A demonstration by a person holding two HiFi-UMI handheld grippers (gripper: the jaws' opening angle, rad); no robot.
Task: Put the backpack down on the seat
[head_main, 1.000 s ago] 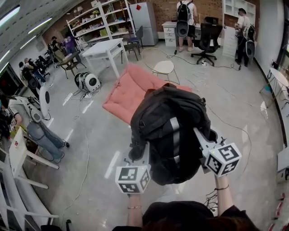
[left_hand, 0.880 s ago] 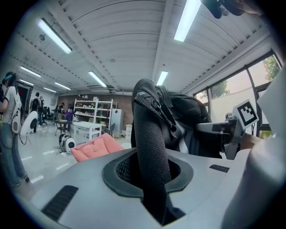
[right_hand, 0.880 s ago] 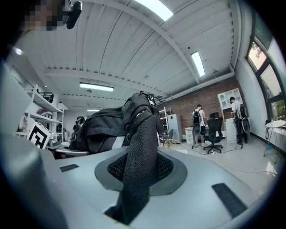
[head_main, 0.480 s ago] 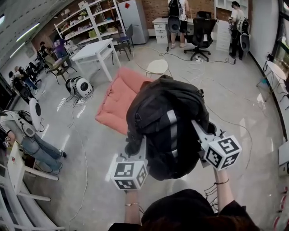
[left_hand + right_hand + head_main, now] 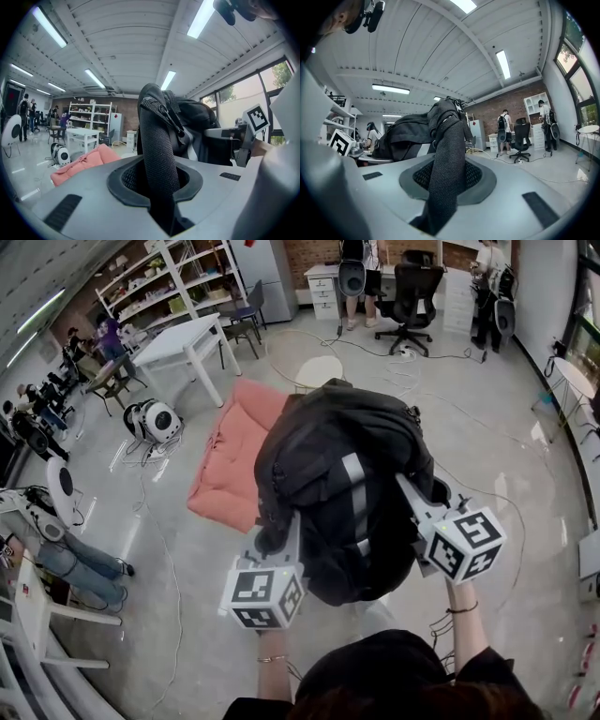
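The backpack point(image 5: 347, 484) is held up in the air, near the pink seat point(image 5: 230, 465); the left claw point(image 5: 278, 542) is clamped on one strap point(image 5: 159, 159), the right claw point(image 5: 415, 501) on the other strap point(image 5: 447, 159); if a strap slips, the backpack could be dropped on the floor point(image 5: 187, 559).
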